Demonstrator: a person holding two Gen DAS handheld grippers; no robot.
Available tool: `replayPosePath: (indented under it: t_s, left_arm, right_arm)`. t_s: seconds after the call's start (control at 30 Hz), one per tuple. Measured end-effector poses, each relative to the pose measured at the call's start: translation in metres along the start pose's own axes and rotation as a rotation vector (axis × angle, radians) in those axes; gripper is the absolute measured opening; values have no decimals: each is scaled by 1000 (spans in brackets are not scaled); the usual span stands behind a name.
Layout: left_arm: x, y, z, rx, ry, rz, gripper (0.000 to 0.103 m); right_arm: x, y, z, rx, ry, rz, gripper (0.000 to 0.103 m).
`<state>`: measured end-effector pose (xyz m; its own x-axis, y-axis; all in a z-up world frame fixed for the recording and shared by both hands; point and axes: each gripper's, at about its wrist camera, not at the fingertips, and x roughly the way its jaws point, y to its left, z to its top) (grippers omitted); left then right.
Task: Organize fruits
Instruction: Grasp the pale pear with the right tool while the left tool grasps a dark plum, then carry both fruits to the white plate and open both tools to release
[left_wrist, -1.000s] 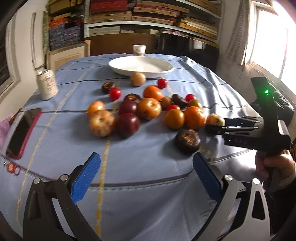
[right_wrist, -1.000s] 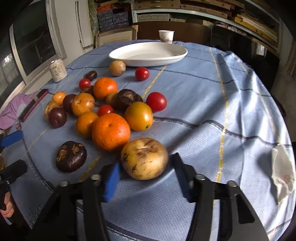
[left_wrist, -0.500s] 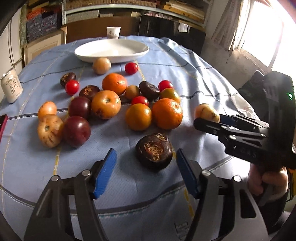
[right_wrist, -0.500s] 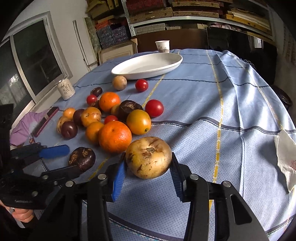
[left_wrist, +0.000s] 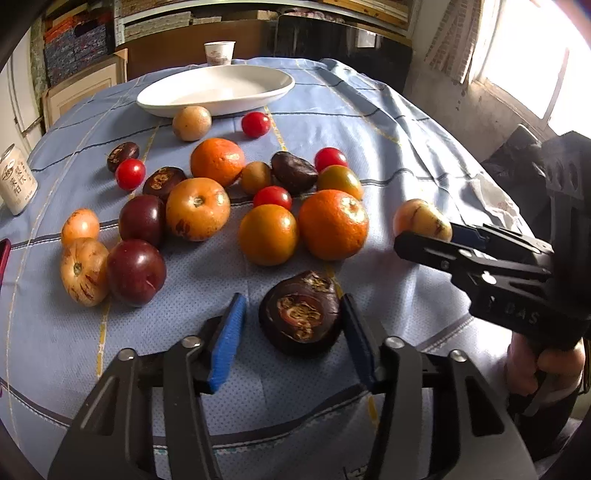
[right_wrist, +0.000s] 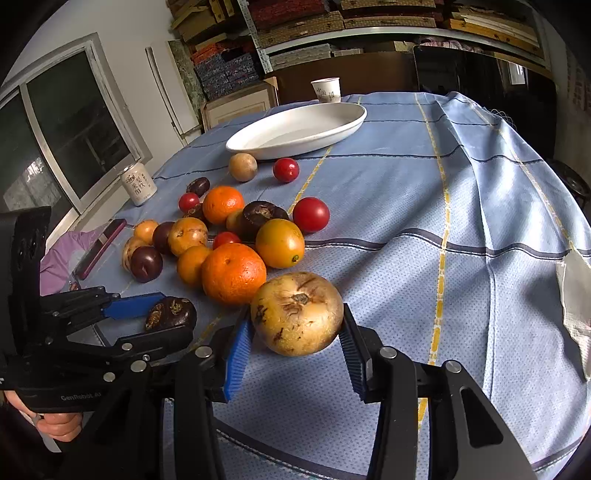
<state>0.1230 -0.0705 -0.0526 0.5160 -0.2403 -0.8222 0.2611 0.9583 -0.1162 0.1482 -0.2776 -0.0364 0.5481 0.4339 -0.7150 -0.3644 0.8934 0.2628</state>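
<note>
Many fruits lie loose on a blue tablecloth (left_wrist: 369, 122): oranges, red cherry tomatoes, dark plums, several yellow-brown ones. My left gripper (left_wrist: 291, 343) is open around a dark brown wrinkled fruit (left_wrist: 300, 317); its right pad touches the fruit and its left pad stands apart. My right gripper (right_wrist: 295, 350) is shut on a yellow-brown spotted fruit (right_wrist: 297, 314) and holds it just above the cloth. That fruit also shows in the left wrist view (left_wrist: 421, 219). A large orange (right_wrist: 233, 273) sits just left of it. A white oval plate (right_wrist: 299, 129) stands at the far side.
A white drink can (left_wrist: 14, 181) stands at the left edge. A paper cup (right_wrist: 327, 89) stands behind the plate. A red phone (right_wrist: 101, 247) lies at the left. A crumpled tissue (right_wrist: 576, 314) lies at the right. Shelves and a window surround the table.
My left gripper moved forward and narrowed around the dark wrinkled fruit. My right gripper closed on the yellow-brown fruit and raised it slightly.
</note>
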Motion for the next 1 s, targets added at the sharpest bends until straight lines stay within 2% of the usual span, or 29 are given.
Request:
replayPosePath:
  t_s: [0.03, 0.23, 0.37, 0.5, 0.6, 0.77, 0.9, 1.0]
  left_arm:
    - [-1, -2, -1, 12, -1, -3, 43]
    - [-4, -4, -3, 23, -3, -9, 43]
    - [-12, -2, -1, 27, -10, -53, 43]
    - [-38, 6, 13, 64, -62, -81, 43]
    - [-57, 23, 41, 88, -101, -94, 43]
    - [-57, 61, 113, 103, -165, -14, 43]
    - [-20, 97, 182, 55, -157, 24, 43]
    - [30, 124, 230, 2, -109, 53, 43]
  right_arm:
    - [0, 0, 0, 1, 0, -1, 46]
    - [3, 0, -1, 4, 13, -14, 46]
    - [4, -1, 1, 11, 31, -13, 46]
    - [1, -3, 15, 26, 81, 62, 46]
    - [-5, 3, 44, -12, 74, 77, 46]
    - [9, 9, 122, -49, -20, 58, 46]
    - [60, 2, 185, -31, -55, 14, 46]
    - [108, -6, 220, -39, -28, -13, 46]
